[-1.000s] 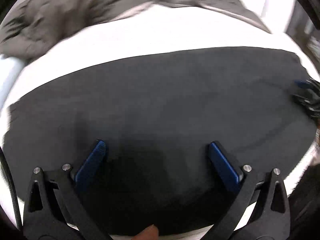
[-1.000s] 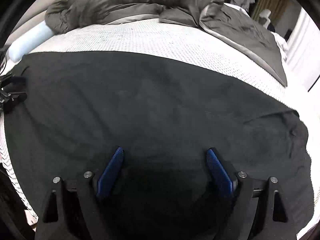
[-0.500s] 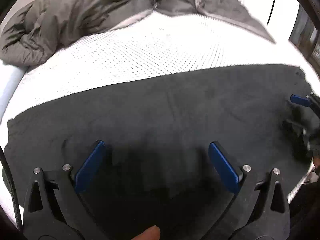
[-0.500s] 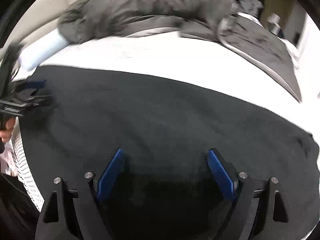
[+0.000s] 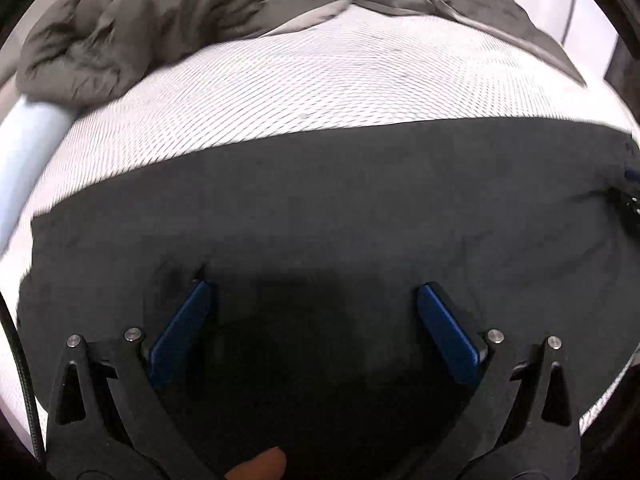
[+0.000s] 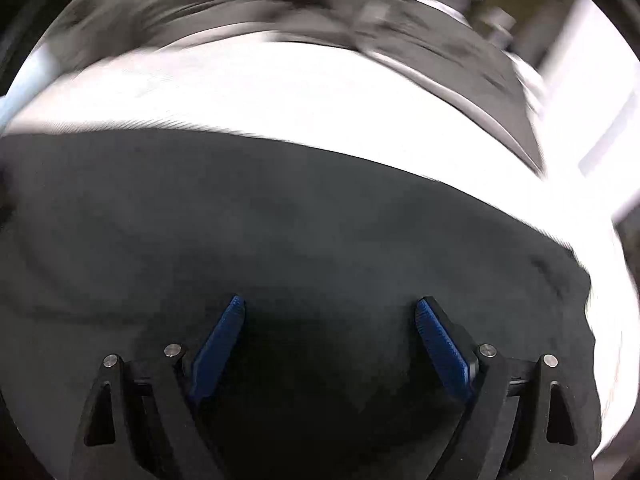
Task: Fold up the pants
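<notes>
Black pants lie spread flat across a white mesh mattress. My left gripper hovers open over the near part of the cloth, with nothing between its blue pads. At the far right edge of the left wrist view a bit of my right gripper shows over the pants' right end. The right wrist view is blurred. In it the pants fill the lower half, and my right gripper stands open above them, holding nothing.
A crumpled grey duvet lies along the far side of the mattress. A pale blue bolster sits at the left edge. A person's fingertip shows at the bottom. The bed's right edge drops off beside the pants.
Both views have slid across the bed, so more white mattress shows beyond the pants. The left gripper has left the right wrist view. Both grippers stay open and the pants lie as before.
</notes>
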Demonstrator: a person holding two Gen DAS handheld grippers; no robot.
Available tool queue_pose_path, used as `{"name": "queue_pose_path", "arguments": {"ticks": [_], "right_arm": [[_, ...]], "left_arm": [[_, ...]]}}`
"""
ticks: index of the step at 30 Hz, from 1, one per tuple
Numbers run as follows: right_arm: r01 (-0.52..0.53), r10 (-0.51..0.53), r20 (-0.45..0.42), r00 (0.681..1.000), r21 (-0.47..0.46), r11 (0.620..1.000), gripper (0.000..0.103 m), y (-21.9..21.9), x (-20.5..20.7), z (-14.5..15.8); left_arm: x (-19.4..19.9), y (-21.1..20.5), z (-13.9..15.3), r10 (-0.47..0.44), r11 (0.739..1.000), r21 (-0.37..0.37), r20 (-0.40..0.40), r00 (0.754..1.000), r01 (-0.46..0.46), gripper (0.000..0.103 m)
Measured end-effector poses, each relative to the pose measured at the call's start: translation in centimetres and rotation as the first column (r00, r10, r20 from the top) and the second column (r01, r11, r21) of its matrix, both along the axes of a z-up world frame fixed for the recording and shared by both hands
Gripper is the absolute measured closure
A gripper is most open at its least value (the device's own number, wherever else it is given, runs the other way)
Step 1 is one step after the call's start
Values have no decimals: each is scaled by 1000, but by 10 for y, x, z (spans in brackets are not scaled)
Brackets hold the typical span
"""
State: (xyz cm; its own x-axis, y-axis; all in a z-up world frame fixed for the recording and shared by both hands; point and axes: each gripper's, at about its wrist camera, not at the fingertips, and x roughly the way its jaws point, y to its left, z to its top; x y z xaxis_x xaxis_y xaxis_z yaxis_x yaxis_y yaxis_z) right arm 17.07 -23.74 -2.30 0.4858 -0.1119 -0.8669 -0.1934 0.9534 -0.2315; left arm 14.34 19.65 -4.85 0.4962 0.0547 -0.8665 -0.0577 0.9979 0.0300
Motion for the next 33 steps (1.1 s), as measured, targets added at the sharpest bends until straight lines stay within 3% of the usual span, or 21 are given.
{"name": "queue_pose_path", "arguments": {"ticks": [2, 4, 6, 9, 14, 16, 18, 20, 24, 26, 29, 30, 33], "right_arm": [[64, -64, 3, 998, 26, 998, 14, -21, 5, 3], [62, -62, 12, 998, 60, 996, 14, -24, 3, 9], [21, -25, 37, 999, 85, 996, 14, -13, 1, 17], [-67, 61, 52, 997, 108, 992, 14, 15, 1, 26], [-143, 141, 29, 990, 111, 983, 14, 51, 15, 19], [-156, 156, 8, 988, 104, 982, 14, 60, 20, 12], [-177, 178, -15, 984, 57, 983, 14, 68, 24, 2], [-199, 199, -33, 979, 26, 980, 13, 68, 24, -8], [-172, 173, -29, 984, 40, 984, 11, 46, 23, -8], [-158, 159, -22, 987, 24, 987, 9, 36, 21, -8], [-159, 160, -16, 987, 23, 987, 8, 27, 16, -7], [-161, 161, -15, 987, 22, 987, 8, 27, 15, -7], [-160, 160, -13, 987, 20, 987, 8, 26, 16, -7]], "left_arm": [[-6, 0, 4, 24, 1000, -11, 3, 1000, -24, 1], [-12, -8, 12, 58, 998, 4, -3, 998, -58, 3], [-8, -15, 22, 34, 999, -8, 24, 999, -34, 3], [17, -36, 32, -24, 999, -40, 63, 998, 27, 3], [78, -80, 13, -43, 995, -89, -18, 999, 41, 10], [94, -93, 1, -67, 997, -38, -58, 996, 65, 10], [95, -97, -1, -73, 997, 10, -33, 997, 73, 7], [94, -86, -1, -52, 999, 8, -31, 998, 53, 7], [76, -31, 3, 73, 992, 106, -5, 997, -72, 3], [63, 5, 6, 192, 965, 183, 7, 981, -190, 3], [40, 48, 18, 287, 952, 102, 36, 957, -289, 8], [31, 63, 24, 320, 941, 99, 62, 945, -325, 13], [18, 87, 25, 366, 918, 130, 87, 926, -375, 13]]}}
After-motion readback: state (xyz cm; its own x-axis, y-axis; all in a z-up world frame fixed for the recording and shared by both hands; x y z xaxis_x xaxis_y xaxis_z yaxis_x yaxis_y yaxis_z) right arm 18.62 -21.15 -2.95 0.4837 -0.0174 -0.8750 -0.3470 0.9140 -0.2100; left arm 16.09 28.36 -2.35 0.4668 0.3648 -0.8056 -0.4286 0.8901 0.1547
